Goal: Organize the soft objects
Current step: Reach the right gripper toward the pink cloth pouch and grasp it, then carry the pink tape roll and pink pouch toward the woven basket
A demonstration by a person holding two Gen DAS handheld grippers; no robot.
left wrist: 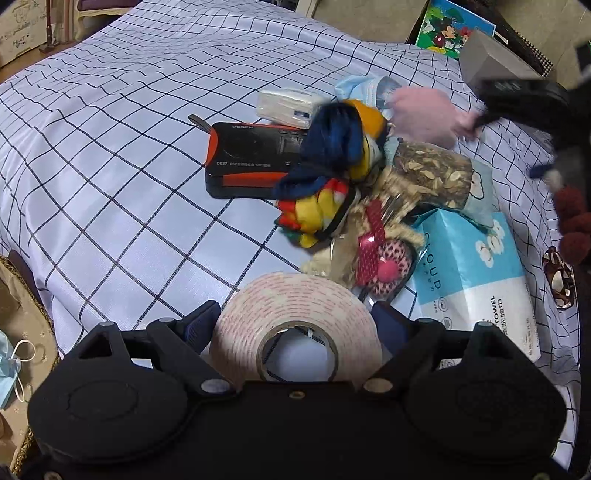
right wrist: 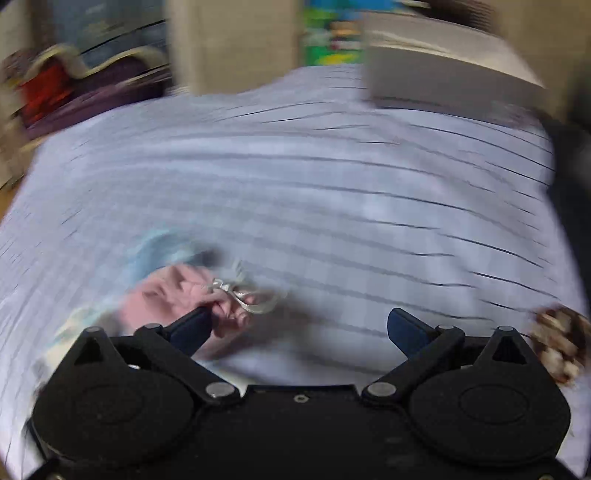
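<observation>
A bed (left wrist: 110,155) under a pale checked sheet fills the room. Beyond its far left corner stands a cardboard box (left wrist: 16,35); left of the bed lies patterned beige floor (left wrist: 33,332).

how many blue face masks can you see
2. One blue face mask lies at the far end of the pile on the checked cloth, beside the pink soft item; another lies off the cloth's left edge. More may be buried in the pile.
</observation>
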